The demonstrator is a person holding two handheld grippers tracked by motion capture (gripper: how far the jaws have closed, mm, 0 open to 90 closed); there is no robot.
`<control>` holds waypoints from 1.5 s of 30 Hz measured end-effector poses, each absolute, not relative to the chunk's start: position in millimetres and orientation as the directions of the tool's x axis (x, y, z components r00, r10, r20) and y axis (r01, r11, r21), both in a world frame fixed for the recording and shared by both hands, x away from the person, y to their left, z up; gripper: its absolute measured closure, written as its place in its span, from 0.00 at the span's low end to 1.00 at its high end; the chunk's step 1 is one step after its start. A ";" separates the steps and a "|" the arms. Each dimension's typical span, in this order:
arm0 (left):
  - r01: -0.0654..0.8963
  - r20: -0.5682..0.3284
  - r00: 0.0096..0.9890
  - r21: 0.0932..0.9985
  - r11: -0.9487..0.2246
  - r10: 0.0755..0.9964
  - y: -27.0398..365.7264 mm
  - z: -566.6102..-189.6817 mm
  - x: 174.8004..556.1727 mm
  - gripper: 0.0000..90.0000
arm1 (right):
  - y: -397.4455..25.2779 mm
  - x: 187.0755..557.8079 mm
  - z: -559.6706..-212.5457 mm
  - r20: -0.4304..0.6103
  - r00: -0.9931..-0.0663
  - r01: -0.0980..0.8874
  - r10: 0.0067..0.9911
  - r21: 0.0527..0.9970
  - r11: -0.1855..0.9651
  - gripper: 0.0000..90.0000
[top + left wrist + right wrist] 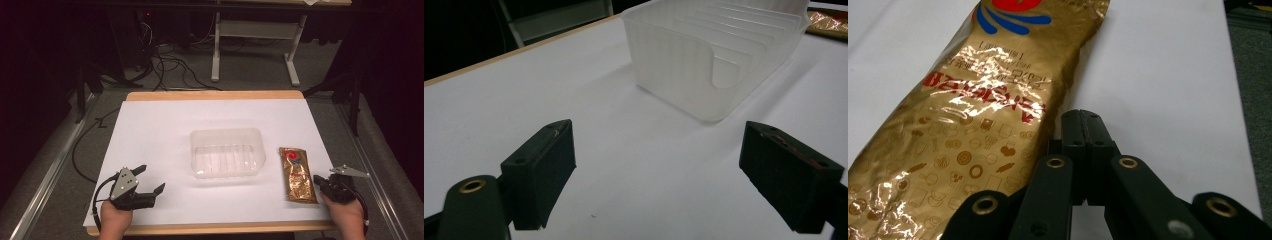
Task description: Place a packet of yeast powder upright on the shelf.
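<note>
A clear plastic tray [227, 152] sits empty in the middle of the white table sheet; its ribbed wall [704, 65] rises ahead of my left gripper. A gold foil snack packet [297, 174] with red and blue print lies right of the tray, long side running away from me. My left gripper [151, 178] rests near the front left of the sheet, jaws wide open with nothing between them [659, 170]. My right gripper [318, 179] sits at the front right, just beside the packet's near right edge [978, 115], jaws pressed together on nothing [1083, 122].
The white sheet [165, 125] covers a wooden table whose edge shows at the back and front. Dark cables [170, 67] and a grey desk frame [255, 35] stand on the floor beyond. Metal rails run along both sides.
</note>
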State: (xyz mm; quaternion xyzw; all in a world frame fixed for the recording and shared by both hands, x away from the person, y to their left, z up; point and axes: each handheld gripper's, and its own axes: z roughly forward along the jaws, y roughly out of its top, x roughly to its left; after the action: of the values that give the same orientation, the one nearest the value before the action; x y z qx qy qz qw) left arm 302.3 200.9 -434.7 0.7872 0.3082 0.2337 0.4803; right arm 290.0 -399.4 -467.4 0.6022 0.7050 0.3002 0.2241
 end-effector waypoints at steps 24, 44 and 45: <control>0.267 0.066 0.703 0.899 -0.348 0.708 199.1 -436.0 302.9 0.17 | -368.8 291.7 -466.6 0.027 -0.335 0.704 0.942 0.671 0.232 1.00; 0.263 0.071 0.702 0.899 -0.351 0.708 199.2 -435.6 302.5 0.17 | -340.8 293.1 -462.3 0.074 -0.443 0.663 0.894 0.698 0.271 1.00; 0.263 0.071 0.702 0.899 -0.351 0.708 199.2 -435.6 302.5 0.17 | -343.2 293.0 -462.0 0.080 -0.438 0.661 0.895 0.704 0.261 1.00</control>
State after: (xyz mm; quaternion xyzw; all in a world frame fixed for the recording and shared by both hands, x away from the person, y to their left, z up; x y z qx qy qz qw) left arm 302.5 199.2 -435.6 0.7885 0.3080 0.2321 0.4791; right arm 293.0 -343.2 -462.0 0.5018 0.7754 0.3433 0.1706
